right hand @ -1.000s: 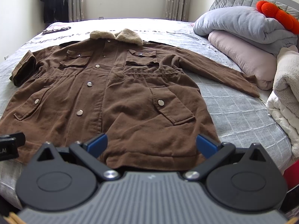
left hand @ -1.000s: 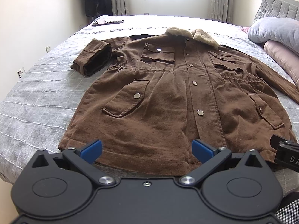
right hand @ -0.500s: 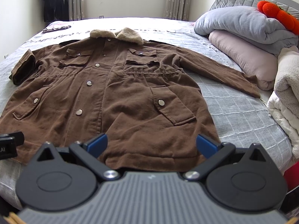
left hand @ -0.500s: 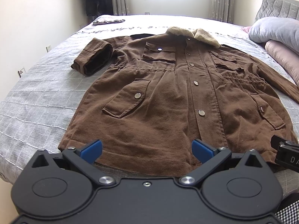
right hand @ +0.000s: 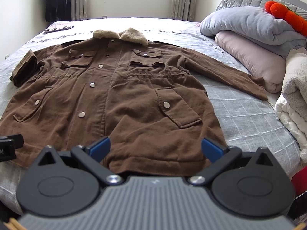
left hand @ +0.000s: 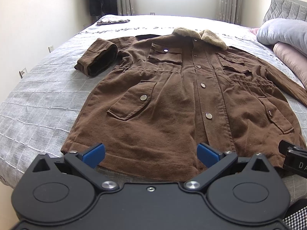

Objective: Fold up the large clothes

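A brown coat [left hand: 172, 99] [right hand: 119, 99] with a tan fleece collar [left hand: 199, 35] [right hand: 120, 35] lies buttoned and face up on the grey bed, hem towards me. Its left sleeve [left hand: 97, 59] [right hand: 24, 69] is folded back on itself; the right sleeve [right hand: 224, 72] stretches out towards the pillows. My left gripper [left hand: 150, 153] hovers open just short of the hem's left half. My right gripper [right hand: 155, 149] is open over the hem's right half. Nothing sits between either pair of blue fingers. The right gripper's body [left hand: 293, 161] shows at the left wrist view's right edge.
The grey checked bedspread [left hand: 38, 99] [right hand: 245, 118] lies bare on either side of the coat. Stacked pillows and folded blankets [right hand: 255, 38] crowd the right side, with an orange plush toy [right hand: 285, 13] on top. A small folded cloth [left hand: 113, 21] rests at the far corner.
Both views have shifted very slightly; the coat and both open grippers stay essentially where they were.
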